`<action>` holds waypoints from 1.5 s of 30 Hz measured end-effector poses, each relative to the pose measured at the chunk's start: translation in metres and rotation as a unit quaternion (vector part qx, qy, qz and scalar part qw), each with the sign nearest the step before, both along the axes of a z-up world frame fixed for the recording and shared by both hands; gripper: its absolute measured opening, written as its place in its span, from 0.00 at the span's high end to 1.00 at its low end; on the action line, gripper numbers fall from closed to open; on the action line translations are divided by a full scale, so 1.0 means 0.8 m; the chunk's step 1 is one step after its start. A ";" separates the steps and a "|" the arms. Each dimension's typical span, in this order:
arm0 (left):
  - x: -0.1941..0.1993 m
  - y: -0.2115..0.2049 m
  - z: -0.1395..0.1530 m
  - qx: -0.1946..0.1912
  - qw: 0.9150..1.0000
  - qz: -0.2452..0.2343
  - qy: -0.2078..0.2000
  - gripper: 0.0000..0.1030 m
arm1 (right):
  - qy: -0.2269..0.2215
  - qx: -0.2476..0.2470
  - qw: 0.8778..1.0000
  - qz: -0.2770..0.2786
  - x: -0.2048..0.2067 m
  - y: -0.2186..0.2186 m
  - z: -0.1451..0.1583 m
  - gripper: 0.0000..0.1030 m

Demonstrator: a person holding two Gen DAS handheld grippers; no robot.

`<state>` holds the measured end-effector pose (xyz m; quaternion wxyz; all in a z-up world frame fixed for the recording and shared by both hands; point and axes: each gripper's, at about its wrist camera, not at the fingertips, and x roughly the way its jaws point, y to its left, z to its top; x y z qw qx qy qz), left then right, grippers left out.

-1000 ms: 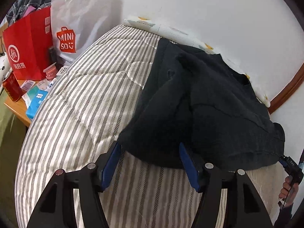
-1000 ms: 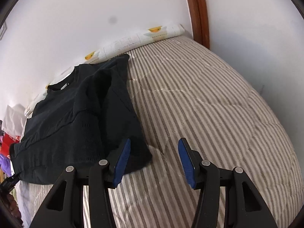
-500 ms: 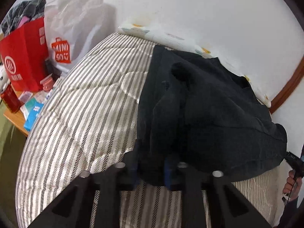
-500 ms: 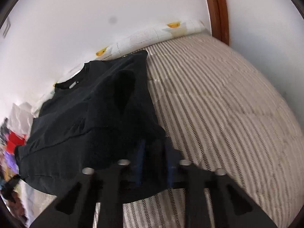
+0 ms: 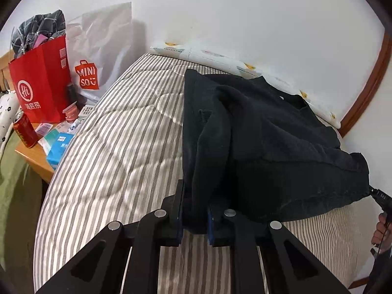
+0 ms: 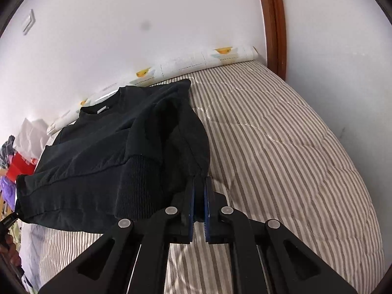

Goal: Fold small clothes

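Matte black left tool (image 5: 194, 216) with angular arms pierced by triangular cut-outs, round silver screws at the joints, blue pads (image 5: 210, 227) lining the inner faces. Right tool (image 6: 199, 204) of identical build: black links, four silver screws, blue ribbed pads (image 6: 207, 207). Bare skin on fingers (image 5: 379, 230) at the frame edge.

striped bed (image 6: 281, 147) right: open | left edge: red bag (image 5: 41, 83), can (image 5: 24, 129)
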<state>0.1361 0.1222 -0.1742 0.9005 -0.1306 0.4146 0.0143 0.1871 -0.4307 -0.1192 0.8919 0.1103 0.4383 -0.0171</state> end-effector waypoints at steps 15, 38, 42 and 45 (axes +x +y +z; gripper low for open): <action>-0.082 -0.003 -0.001 0.009 0.999 -0.024 0.020 0.85 | 0.008 0.006 1.000 0.006 -0.101 -0.006 0.010 0.93; -0.086 -0.046 0.015 -0.034 0.996 -0.077 -0.005 0.52 | 0.004 -0.020 0.999 0.025 -0.097 0.067 0.007 0.69; -0.058 -0.042 -0.002 -0.059 0.996 -0.071 0.019 0.54 | 0.012 -0.025 0.999 0.024 -0.087 0.072 -0.001 0.69; -0.050 -0.042 -0.006 -0.082 0.993 -0.078 0.020 0.75 | 0.007 -0.051 0.998 0.030 -0.082 0.079 -0.002 0.88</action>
